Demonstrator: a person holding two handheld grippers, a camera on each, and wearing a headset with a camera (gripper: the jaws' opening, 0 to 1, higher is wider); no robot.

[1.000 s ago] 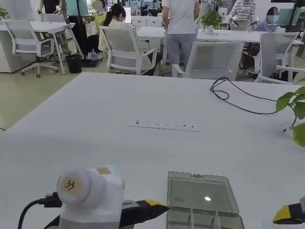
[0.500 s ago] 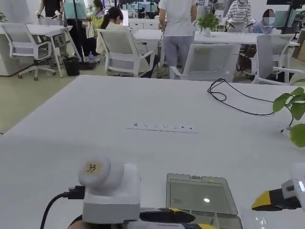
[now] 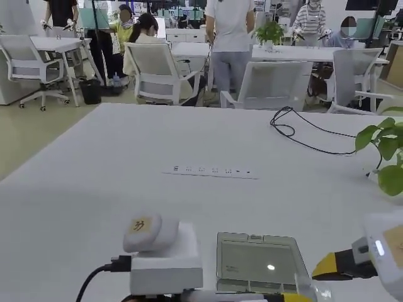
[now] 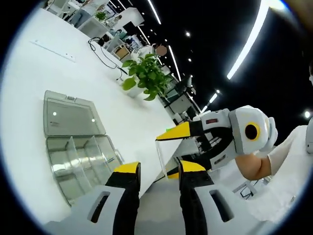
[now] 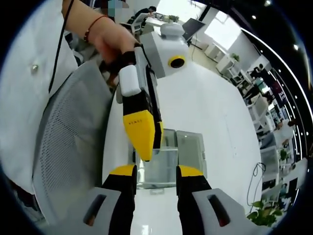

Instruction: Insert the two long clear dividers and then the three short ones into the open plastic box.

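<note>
The right gripper grasps 1 clear divider. The sheet spans the gap between its jaws, with an edge against each yellow tip. In the left gripper view the divider stands upright between those 2 tips, near the plastic box and to one side of it.

The left gripper has its jaws parted, with nothing between them. In the right gripper view it reaches in from above, held in a hand, and its yellow tips are just beside the divider's top edge.

The box lies open on the white tabletop, with its lid folded flat behind the base. Upright clear walls show inside the base, but their number is hard to tell.

Farther along the tabletop are a flush row of sockets and a looped black cable. A leafy plant stands at the edge. Beyond it are white chairs and people at other desks.
</note>
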